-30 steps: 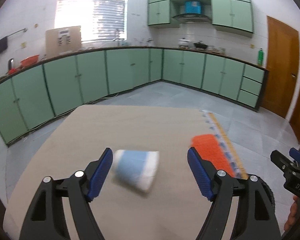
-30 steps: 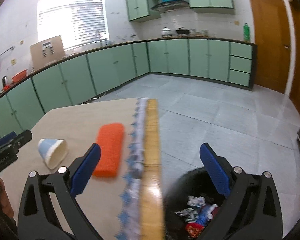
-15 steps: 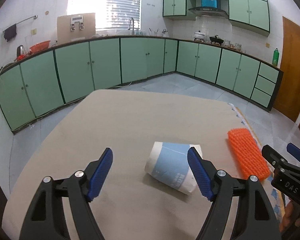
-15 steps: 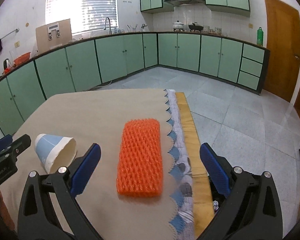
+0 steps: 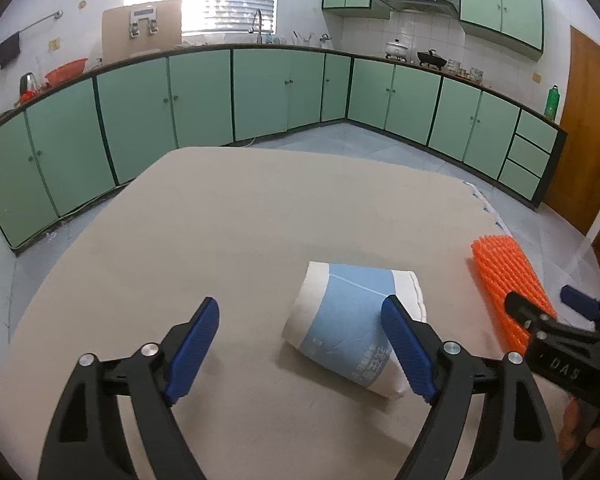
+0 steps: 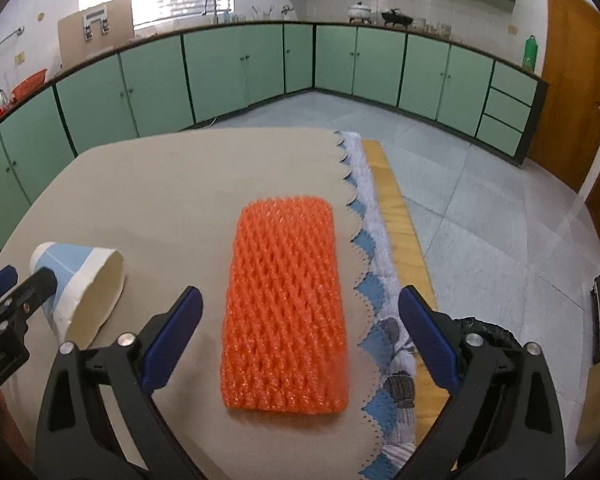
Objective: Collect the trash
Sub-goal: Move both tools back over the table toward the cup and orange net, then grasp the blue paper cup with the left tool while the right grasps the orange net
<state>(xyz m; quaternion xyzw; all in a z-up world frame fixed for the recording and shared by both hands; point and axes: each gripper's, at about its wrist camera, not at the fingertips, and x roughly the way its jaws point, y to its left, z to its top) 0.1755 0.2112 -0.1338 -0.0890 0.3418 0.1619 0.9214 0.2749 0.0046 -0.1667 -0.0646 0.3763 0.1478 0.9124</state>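
A white and blue paper cup (image 5: 350,326) lies on its side on the beige table; it also shows at the left in the right wrist view (image 6: 80,284). My left gripper (image 5: 300,346) is open just above the table, its right finger over the cup's right side. An orange foam net (image 6: 286,308) lies flat near the table's right edge; it also shows at the right in the left wrist view (image 5: 508,284). My right gripper (image 6: 298,334) is open, its fingers on either side of the net's near half, a little above it.
The beige table (image 5: 236,224) has a scalloped cloth edge and a wooden rim (image 6: 396,216) on the right. A black trash bin (image 6: 488,330) stands on the floor beyond that edge, mostly hidden by my right finger. Green cabinets (image 5: 204,100) line the walls.
Both grippers swung leftwards and came nearer the table. The cup now sits by my left gripper's right finger. The orange net moved from left of my right gripper to between its fingers.
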